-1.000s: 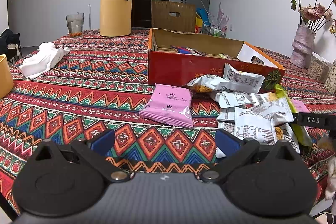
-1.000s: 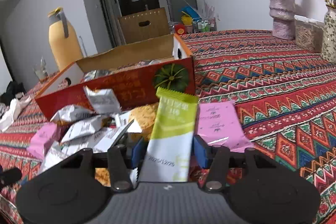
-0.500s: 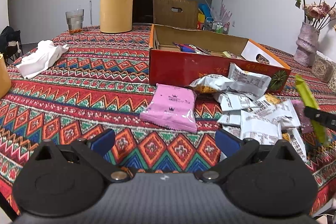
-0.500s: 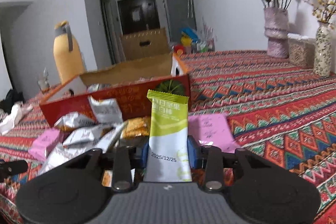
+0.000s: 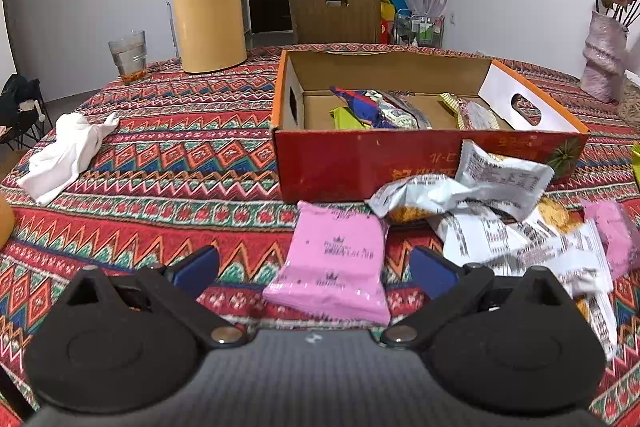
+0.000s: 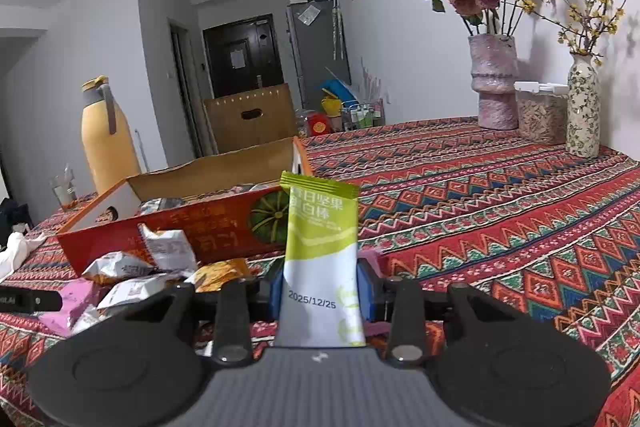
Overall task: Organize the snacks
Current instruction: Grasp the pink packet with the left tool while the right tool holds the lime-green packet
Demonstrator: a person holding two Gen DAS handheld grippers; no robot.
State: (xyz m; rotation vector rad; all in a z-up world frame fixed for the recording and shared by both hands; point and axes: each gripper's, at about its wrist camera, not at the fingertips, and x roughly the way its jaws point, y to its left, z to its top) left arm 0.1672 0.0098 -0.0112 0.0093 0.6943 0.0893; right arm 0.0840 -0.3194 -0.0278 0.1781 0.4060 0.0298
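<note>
Right gripper [image 6: 320, 291] clamps a green-and-white nut bar [image 6: 320, 259], raised beside the red cardboard box [image 6: 168, 227]; left gripper [image 5: 314, 269] gapes over a pink packet [image 5: 334, 263].
The bar's long axis stands upright, crimped end skyward. Pinched low, the slick wrapper could slip or tip before reaching the box.
</note>
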